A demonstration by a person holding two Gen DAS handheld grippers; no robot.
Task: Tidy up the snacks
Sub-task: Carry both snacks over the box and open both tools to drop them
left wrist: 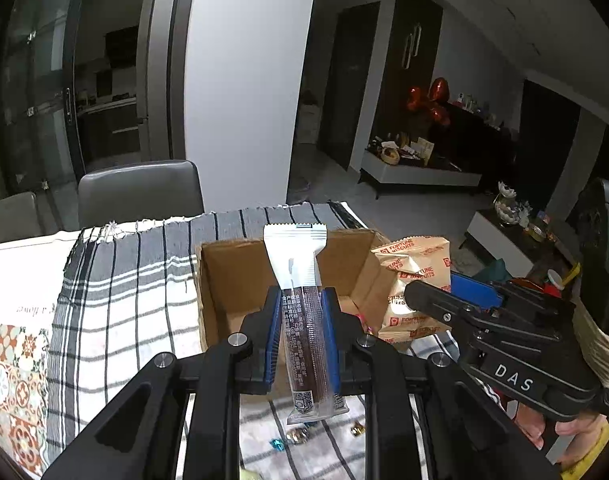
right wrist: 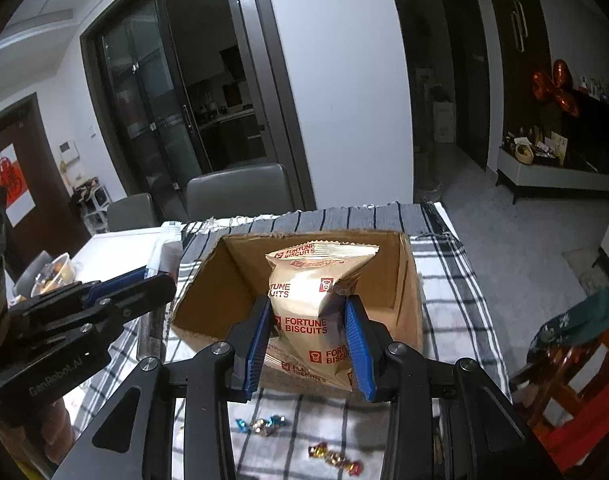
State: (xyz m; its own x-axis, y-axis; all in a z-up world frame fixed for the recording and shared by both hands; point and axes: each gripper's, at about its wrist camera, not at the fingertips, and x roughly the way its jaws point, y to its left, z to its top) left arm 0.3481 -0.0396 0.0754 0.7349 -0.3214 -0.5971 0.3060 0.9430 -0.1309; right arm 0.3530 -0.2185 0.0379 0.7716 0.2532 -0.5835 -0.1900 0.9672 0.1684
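The left gripper (left wrist: 302, 320) has its jaws drawn in narrow on a slim snack bar (left wrist: 304, 320), a long sealed sachet with a clear window over a dark filling and a white crimped top. The pads clamp it about midway along, so the white end stands up beyond the fingertips and the printed tail hangs back beneath the jaws. It looks light and fairly stiff along its length, but the film is likely slick; a hold at the middle keeps it from swinging, while a hold near the crimp would probably let it pivot.

The right gripper (right wrist: 308, 328) has its jaws set moderately wide, closed on a biscuit bag (right wrist: 308, 300), cream with red lettering. The pads press its lower flanks and the puffed top rises ahead of the fingertips. It reads as light, air-filled and soft; the biscuits inside are probably brittle, so a firm squeeze risks crushing them. The side seams look like the safest hold.

Ahead of both pairs of jaws sits the open cardboard box (right wrist: 404, 280) on the checked cloth (right wrist: 456, 280); both packets hang in front of or over its opening, and which cannot be told. Its visible floor looks bare, though the packets hide part of it.

Counted: one bar, one bag, one box. Under the right jaws lie two clusters of wrapped candies (right wrist: 260, 424), about three each, still loose on the cloth.
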